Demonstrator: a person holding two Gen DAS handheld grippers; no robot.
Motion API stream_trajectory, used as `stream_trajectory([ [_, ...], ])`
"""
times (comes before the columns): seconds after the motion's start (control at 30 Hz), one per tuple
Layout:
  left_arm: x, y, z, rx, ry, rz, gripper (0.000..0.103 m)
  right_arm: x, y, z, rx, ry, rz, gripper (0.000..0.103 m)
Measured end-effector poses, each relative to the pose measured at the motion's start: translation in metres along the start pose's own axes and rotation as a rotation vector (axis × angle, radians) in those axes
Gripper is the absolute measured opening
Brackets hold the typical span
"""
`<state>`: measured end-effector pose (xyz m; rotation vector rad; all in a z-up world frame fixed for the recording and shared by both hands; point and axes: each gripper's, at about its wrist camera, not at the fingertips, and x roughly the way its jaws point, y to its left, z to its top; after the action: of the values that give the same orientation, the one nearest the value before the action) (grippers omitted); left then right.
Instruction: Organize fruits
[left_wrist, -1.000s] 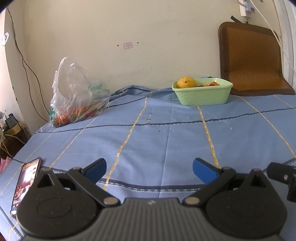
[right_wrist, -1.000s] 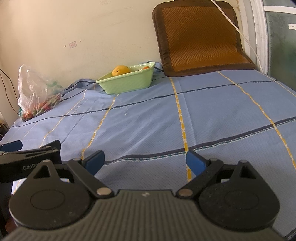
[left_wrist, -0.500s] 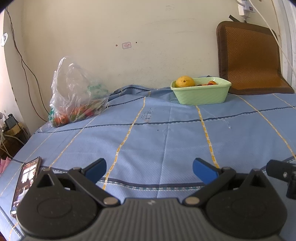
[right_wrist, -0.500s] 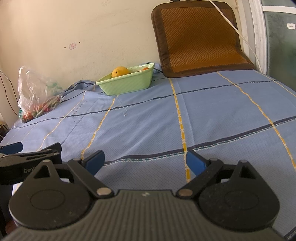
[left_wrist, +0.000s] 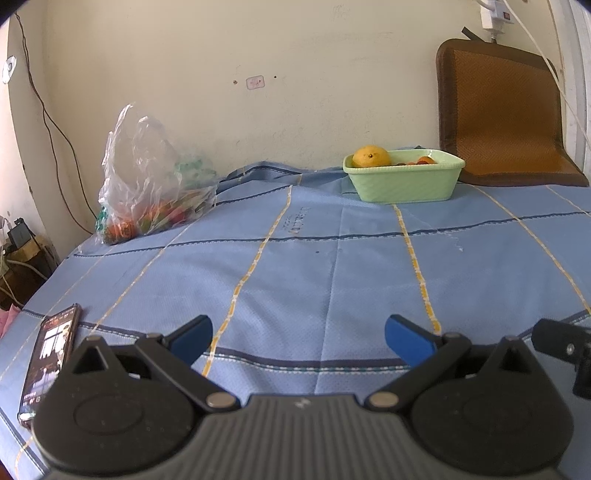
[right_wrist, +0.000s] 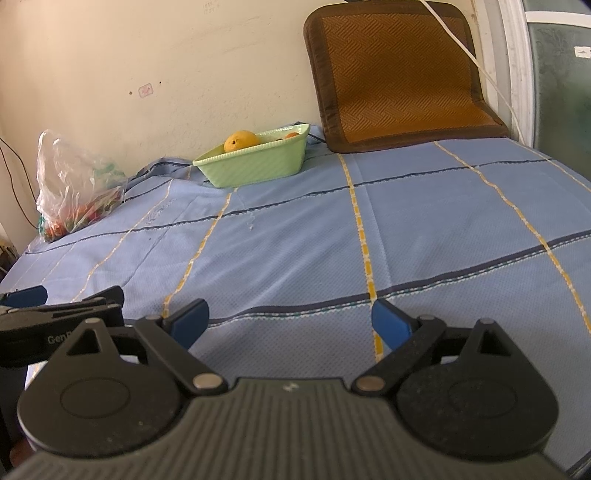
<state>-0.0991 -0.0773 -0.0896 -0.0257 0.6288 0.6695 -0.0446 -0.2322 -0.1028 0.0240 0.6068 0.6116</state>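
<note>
A pale green dish (left_wrist: 404, 182) stands at the far edge of the blue checked cloth, near the wall. It holds a yellow-orange fruit (left_wrist: 370, 156) and some smaller orange pieces (left_wrist: 424, 160). The dish (right_wrist: 255, 164) and fruit (right_wrist: 242, 141) also show in the right wrist view. A clear plastic bag (left_wrist: 147, 184) with red and green fruit lies at the far left; it shows in the right wrist view too (right_wrist: 74, 188). My left gripper (left_wrist: 297, 338) is open and empty, low over the near cloth. My right gripper (right_wrist: 290, 323) is open and empty beside it.
A phone (left_wrist: 48, 356) with a lit screen lies at the near left edge of the cloth. A brown woven cushion (right_wrist: 399, 74) leans on the wall at the back right. A white cable (right_wrist: 480, 70) hangs across it. Wires run down the left wall (left_wrist: 48, 114).
Both views have shifted slightly; the dish and bag sit a little lower and further left in the frames. Both grippers stay open and empty.
</note>
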Motion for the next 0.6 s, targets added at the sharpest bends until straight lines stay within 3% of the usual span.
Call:
stream_trajectory([
  [0.6,0.0012,0.0027,-0.0008,-0.009,0.012,-0.025,0.103,0.0001,0.0003,0.0004,0.0,0.0,0.0,0.096],
])
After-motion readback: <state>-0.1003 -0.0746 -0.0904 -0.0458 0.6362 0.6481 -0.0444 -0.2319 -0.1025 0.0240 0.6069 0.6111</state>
